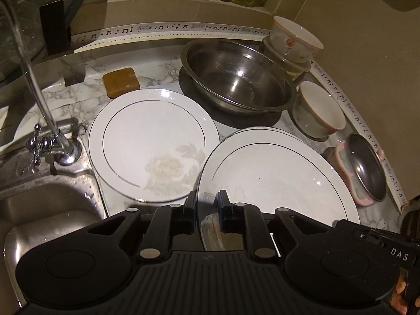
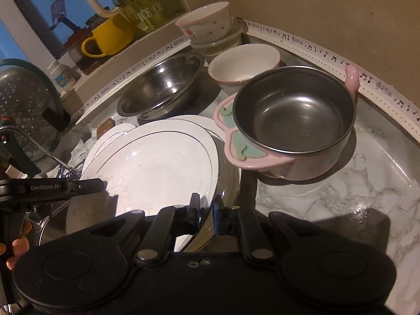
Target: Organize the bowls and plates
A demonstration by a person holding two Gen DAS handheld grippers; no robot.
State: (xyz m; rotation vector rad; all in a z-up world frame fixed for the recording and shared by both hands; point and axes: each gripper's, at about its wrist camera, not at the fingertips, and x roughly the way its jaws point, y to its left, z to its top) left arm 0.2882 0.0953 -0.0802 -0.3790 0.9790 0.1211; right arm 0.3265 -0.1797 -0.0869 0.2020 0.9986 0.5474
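- The left gripper (image 1: 207, 199) has its fingers (image 1: 190, 204) narrow, pinching the near rim of a white plate (image 1: 275, 178) with a thin dark ring.
- The right gripper (image 2: 206, 204) also has its fingers (image 2: 194, 207) narrow, clamped on the same plate's rim at the opposite edge; the plate tilts, and more white plates show under its right edge.
- Beyond and left of the left fingers a second white plate (image 1: 152, 141), with a faint flower, lies flat on the marble counter (image 1: 78, 94).
- Straight beyond the left fingers sits a large steel bowl (image 1: 236, 76); right of it stands a white bowl (image 1: 320, 113), with a flowered bowl (image 1: 294, 39) stacked on clear tubs behind.
- Just beyond and right of the right fingers sits a pink-rimmed steel bowl (image 2: 296, 120), close beside the plates.
- A brown soap bar (image 1: 120, 81) lies far left of the left fingers, past the second plate.
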